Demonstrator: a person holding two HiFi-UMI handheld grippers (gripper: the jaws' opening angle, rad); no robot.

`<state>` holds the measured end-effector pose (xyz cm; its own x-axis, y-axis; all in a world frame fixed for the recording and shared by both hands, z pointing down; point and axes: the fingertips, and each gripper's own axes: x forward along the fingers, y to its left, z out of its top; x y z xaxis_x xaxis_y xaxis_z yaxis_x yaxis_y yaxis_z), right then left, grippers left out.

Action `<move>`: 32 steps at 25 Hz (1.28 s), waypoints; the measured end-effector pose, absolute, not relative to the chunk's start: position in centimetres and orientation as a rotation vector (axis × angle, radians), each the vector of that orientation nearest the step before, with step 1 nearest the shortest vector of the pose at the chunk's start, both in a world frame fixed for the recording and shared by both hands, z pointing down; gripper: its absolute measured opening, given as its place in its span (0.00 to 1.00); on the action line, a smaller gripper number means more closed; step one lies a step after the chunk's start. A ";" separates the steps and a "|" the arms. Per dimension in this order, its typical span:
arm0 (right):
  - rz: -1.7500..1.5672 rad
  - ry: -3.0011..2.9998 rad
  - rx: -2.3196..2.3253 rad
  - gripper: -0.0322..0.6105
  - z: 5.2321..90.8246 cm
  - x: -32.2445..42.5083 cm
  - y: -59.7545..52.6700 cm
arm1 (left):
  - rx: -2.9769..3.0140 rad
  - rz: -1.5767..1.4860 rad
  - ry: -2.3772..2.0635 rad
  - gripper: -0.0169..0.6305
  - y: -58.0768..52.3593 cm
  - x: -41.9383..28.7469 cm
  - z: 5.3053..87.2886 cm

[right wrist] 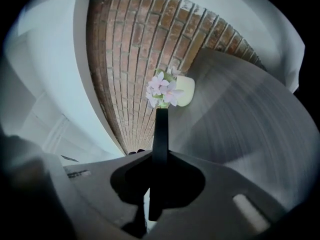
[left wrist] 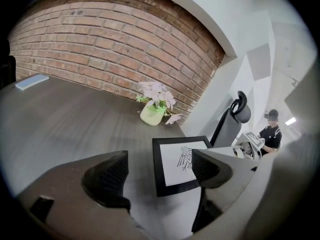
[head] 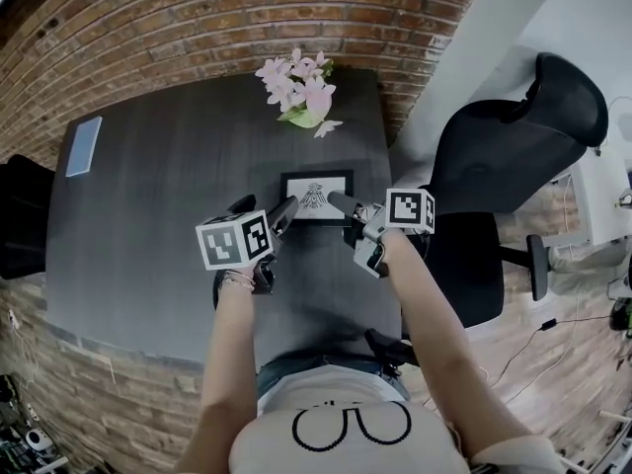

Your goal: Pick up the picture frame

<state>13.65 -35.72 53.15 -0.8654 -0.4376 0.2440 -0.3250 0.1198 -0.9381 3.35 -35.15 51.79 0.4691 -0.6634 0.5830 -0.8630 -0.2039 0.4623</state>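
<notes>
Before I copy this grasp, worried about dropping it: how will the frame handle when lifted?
Likely stiff and light: the frame looks thin and flat. Pinched at one edge by the right gripper, it may pivot. Any glass front could crack.

Person wears a white top (head: 346, 428) with a black looped print and a bracelet (head: 237, 280) on the left wrist. Left claw (head: 265, 205) and right claw (head: 338, 201) have dark bodies, each bearing a white cube with black square markers.
</notes>
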 end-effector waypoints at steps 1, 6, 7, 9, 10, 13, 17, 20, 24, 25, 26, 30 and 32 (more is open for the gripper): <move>-1.855 2.283 -0.785 0.08 52.6 13.6 -35.3 | 1.968 0.324 -1.274 0.63 -34.8 3.2 51.1; -1.772 2.293 -0.786 0.08 49.2 13.3 -33.5 | 2.068 0.282 -1.320 0.61 -33.2 2.1 46.9; -1.756 2.296 -0.786 0.08 48.5 13.2 -33.2 | 2.086 0.276 -1.338 0.60 -32.9 1.8 46.0; -1.728 2.302 -0.804 0.08 47.3 13.1 -32.4 | 2.130 0.261 -1.370 0.56 -32.3 1.3 44.0; -1.713 2.307 -0.817 0.08 46.7 13.1 -32.1 | 2.160 0.253 -1.387 0.53 -32.0 1.1 43.0; -1.646 2.335 -0.813 0.08 44.8 12.4 -31.3 | 2.273 0.268 -1.484 0.42 -31.4 0.2 40.4; -1.598 2.345 -0.836 0.08 43.0 12.1 -30.4 | 2.348 0.265 -1.634 0.02 -30.7 -1.1 37.7; -1.553 2.352 -0.820 0.08 41.4 11.9 -30.1 | 2.377 0.212 -1.662 0.02 -30.3 -1.4 35.9; -1.442 2.383 -0.837 0.08 38.7 12.4 -29.2 | 2.413 0.151 -1.680 0.02 -29.6 -1.7 33.7; -1.395 2.401 -0.840 0.08 37.8 12.4 -28.9 | 2.420 0.134 -1.689 0.02 -29.4 -1.8 33.2; -1.337 2.421 -0.842 0.08 36.8 12.5 -28.7 | 2.426 0.117 -1.698 0.02 -29.2 -2.0 32.7; -1.144 2.440 -0.893 0.08 33.3 13.4 -28.0 | 2.444 0.062 -1.737 0.02 -28.6 -2.5 30.9; -1.075 2.449 -0.910 0.08 31.8 13.6 -27.4 | 2.453 0.033 -1.759 0.02 -28.2 -2.7 30.0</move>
<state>13.62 -27.44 31.84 -0.7480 -0.6629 -0.0313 -0.4259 0.5156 -0.7435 -2.70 -28.17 30.01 0.3234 -0.9421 0.0889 -0.9447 -0.3161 0.0870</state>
